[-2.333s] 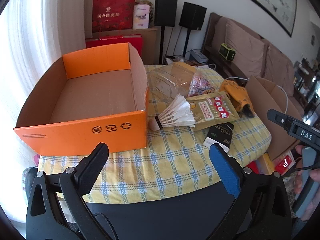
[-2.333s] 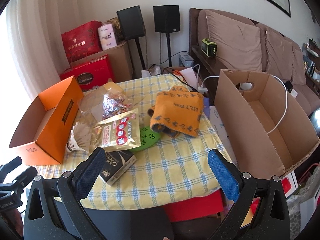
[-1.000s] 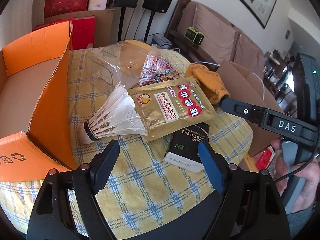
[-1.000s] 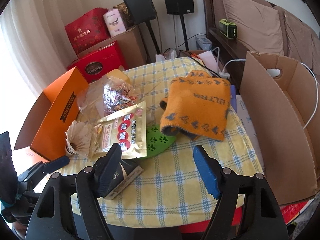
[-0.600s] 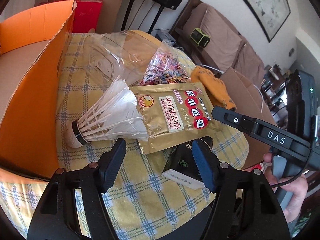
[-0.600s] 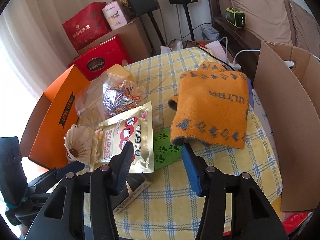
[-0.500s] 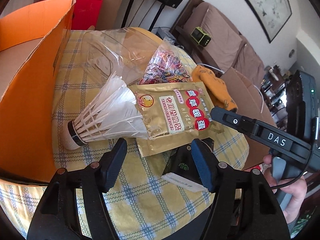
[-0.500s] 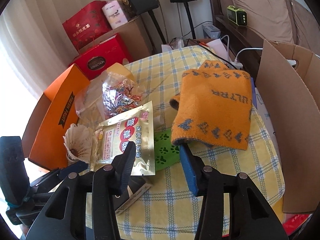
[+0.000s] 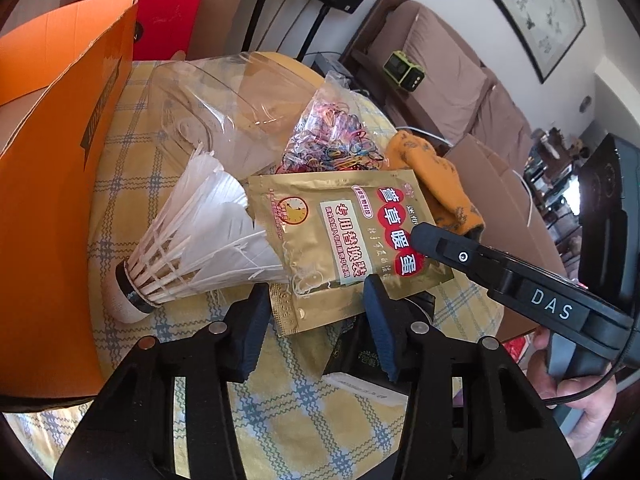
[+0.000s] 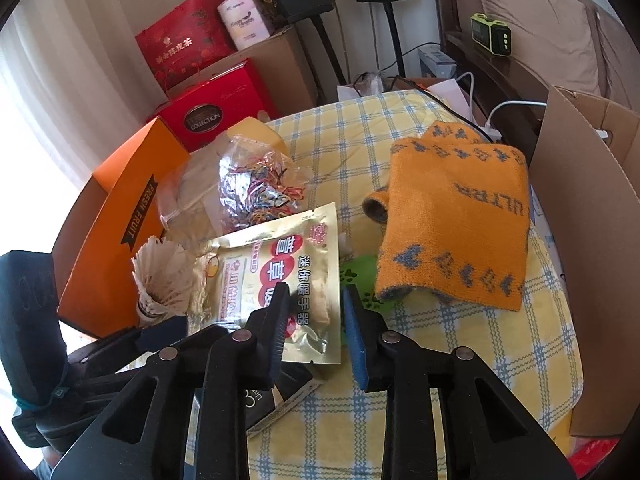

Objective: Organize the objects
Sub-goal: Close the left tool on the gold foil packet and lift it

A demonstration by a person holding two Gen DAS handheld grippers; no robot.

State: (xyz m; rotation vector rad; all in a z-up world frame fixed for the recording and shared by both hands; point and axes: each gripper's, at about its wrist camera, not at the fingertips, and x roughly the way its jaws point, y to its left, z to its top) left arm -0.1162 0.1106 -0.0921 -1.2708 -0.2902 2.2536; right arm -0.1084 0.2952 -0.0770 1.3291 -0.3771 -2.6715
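The gold foil pouch lies flat on the yellow checked tabletop, its near edge between the fingers of both claws. The left claw stands partly open, its two fingers straddling the pouch's lower edge with nothing gripped. The right claw is also partly open, one finger over the pouch's red-printed corner, the other beside its right edge; whether it touches the foil cannot be told.

A white feather shuttlecock lies on its side just left of the pouch, its skirt tucked under the pouch's edge. Behind them sit a clear plastic container and a bag of coloured rubber bands. A black coffee box pokes out under the pouch's near end. The orange cardboard box stands at the left, and a folded orange towel and a green paw-print mat lie to the right.
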